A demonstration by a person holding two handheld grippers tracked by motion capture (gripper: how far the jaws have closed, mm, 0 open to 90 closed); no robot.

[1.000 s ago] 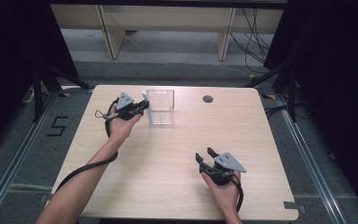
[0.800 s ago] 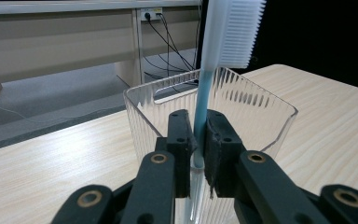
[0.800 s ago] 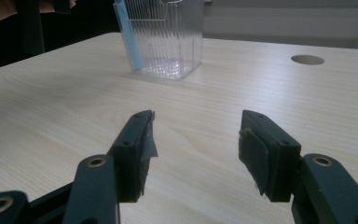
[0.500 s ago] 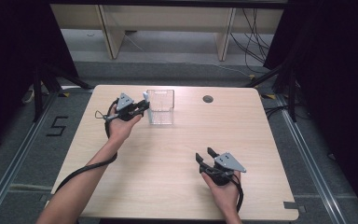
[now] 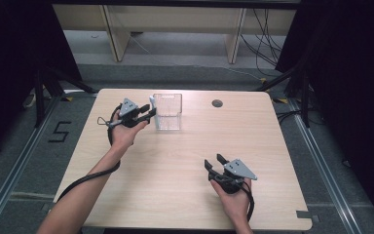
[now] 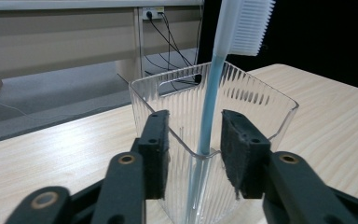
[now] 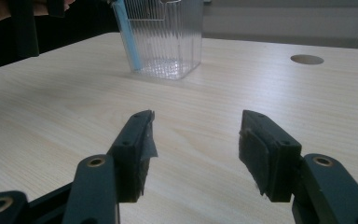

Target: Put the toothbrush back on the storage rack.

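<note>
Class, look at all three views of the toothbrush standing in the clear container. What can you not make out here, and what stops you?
- Toothbrush top: cut off by the upper edge of the left gripper view.
- Its foot: blurred behind the ribbed wall of the clear container, between the left tongs.
- Toothbrush in the high view: too small for detail.
- Container rim: cut off at the top of the right gripper view, beyond the right tongs.
</note>
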